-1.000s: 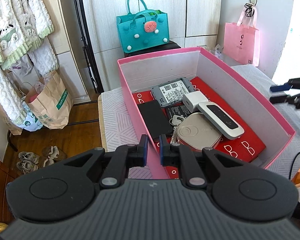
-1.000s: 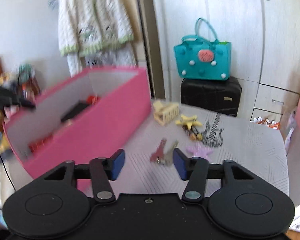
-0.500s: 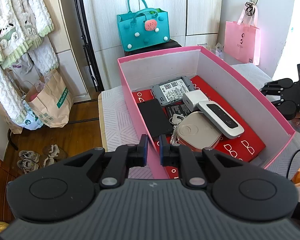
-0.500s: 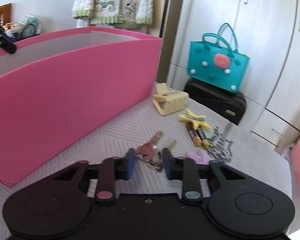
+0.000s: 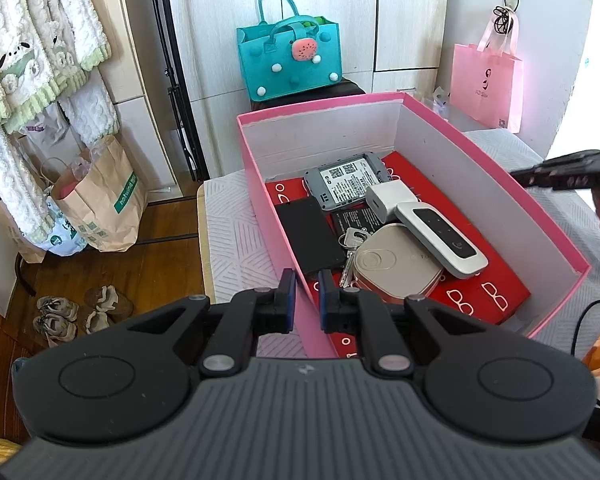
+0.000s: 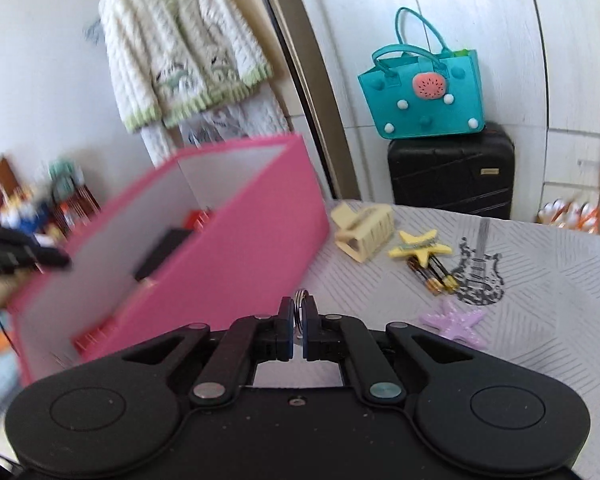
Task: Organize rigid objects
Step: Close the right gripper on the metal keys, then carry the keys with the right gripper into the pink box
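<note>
Step in hand: the right tool (image 6: pixel 296 326) is carrying a bunch of metal keys on a silver split ring (image 6: pixel 301 299), just picked from the white patterned tabletop (image 6: pixel 540 304); transfer to the open pink cardboard box (image 6: pixel 236 256) is judged to be under way.
Right tool state: its jaws have just been closing and are now pinching tight on the key ring; only the ring's top is showing above the pads at lower centre of the right wrist frame, the keys themselves being hidden.
Left tool state: the left tool (image 5: pixel 306 300) is standing narrow, straddling the near wall of the box (image 5: pixel 300 308) at lower centre of the left wrist frame; whether the pads are pressing the wall cannot be told.
Task thing versus box: the ring is sitting right of the box's outer wall, not yet over the opening.
Box contents: a grey router (image 5: pixel 346 178), a white charger (image 5: pixel 386 200) and a white-and-black remote-shaped device (image 5: pixel 440 236) are lying inside.
Next move calls for: lifting the keys over the pink rim, then releasing over a free patch.
Remaining on tabletop: a cream hair claw (image 6: pixel 364 228), a yellow star clip (image 6: pixel 418 246), a lilac star clip (image 6: pixel 456 322).
</note>
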The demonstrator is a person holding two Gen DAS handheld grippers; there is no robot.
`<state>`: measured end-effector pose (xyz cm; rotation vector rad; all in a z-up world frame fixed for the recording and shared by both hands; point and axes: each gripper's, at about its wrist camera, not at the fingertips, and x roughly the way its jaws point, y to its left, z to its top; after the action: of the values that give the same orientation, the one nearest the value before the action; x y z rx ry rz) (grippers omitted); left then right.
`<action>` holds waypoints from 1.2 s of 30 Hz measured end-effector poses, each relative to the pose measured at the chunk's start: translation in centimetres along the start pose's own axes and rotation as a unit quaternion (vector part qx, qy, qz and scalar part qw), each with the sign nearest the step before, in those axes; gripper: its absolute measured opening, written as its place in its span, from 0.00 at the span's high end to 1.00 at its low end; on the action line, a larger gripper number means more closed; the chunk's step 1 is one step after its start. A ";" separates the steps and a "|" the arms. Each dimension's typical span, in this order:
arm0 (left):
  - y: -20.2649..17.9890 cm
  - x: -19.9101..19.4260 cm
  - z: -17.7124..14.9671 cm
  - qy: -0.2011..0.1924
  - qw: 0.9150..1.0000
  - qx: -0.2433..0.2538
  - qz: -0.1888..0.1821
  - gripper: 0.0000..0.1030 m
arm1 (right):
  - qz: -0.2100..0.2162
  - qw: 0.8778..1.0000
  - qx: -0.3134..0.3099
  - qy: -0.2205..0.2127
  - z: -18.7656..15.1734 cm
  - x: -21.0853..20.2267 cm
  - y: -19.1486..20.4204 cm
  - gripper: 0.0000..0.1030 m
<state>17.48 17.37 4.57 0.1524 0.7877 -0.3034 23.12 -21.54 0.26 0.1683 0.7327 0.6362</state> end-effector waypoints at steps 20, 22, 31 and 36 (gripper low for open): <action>0.0 -0.7 -0.2 -0.002 1.000 0.005 -0.002 0.90 | 0.135 0.989 -0.050 -0.035 7.1 -2.1 9.8 0.95; 0.0 -0.8 -0.1 -0.002 1.000 0.003 -0.003 0.90 | 0.148 0.988 -0.048 -0.010 7.0 -0.6 10.9 0.95; 0.4 -0.7 0.0 0.000 1.000 0.000 -0.009 0.90 | 0.163 0.981 -0.064 0.077 6.3 5.9 15.3 0.95; 0.4 -0.6 0.0 0.000 1.000 0.004 -0.013 0.90 | 0.129 0.987 -0.078 0.065 7.8 7.6 15.4 0.95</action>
<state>17.22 17.90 5.05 0.1504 0.7889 -0.3313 25.16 -4.14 7.20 0.0780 0.7900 0.9543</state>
